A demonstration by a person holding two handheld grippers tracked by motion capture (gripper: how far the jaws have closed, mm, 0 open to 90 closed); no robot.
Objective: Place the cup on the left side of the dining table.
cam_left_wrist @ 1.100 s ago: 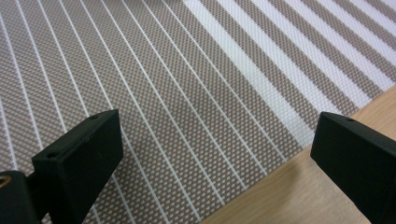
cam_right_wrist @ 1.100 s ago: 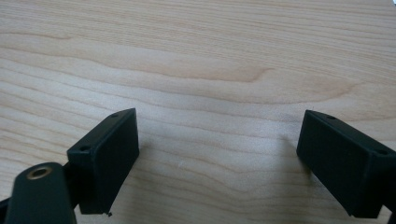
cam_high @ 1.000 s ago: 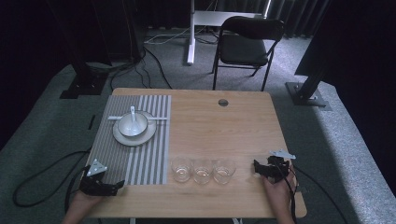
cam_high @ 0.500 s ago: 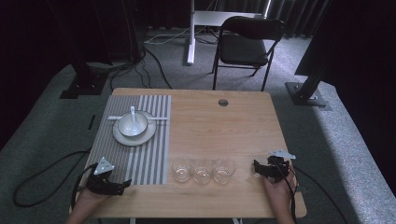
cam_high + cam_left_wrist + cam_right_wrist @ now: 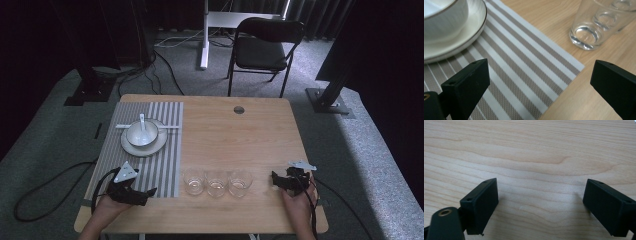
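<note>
Three clear empty glasses (image 5: 216, 183) stand in a row near the table's front edge. On the striped placemat (image 5: 165, 150) a white bowl (image 5: 142, 133) with a spoon in it sits on a white plate (image 5: 131, 146). My left gripper (image 5: 148, 194) rests low over the mat's front right part, open, its jaws pointing toward the glasses. In the left gripper view, the gripper (image 5: 541, 72) spans the placemat (image 5: 524, 70) corner, with the plate (image 5: 471, 27) at upper left and a glass (image 5: 589, 32) at upper right. My right gripper (image 5: 276, 180) is open right of the glasses, over bare wood (image 5: 539, 157).
The wooden table (image 5: 240, 140) has a round cable hole (image 5: 239, 109) near its far edge. A black chair (image 5: 262, 47) stands beyond the table. Cables (image 5: 45, 200) trail on the carpet at the left.
My left gripper has slid to the right along the table's front, onto the placemat and closer to the glasses. The right gripper has stayed put.
</note>
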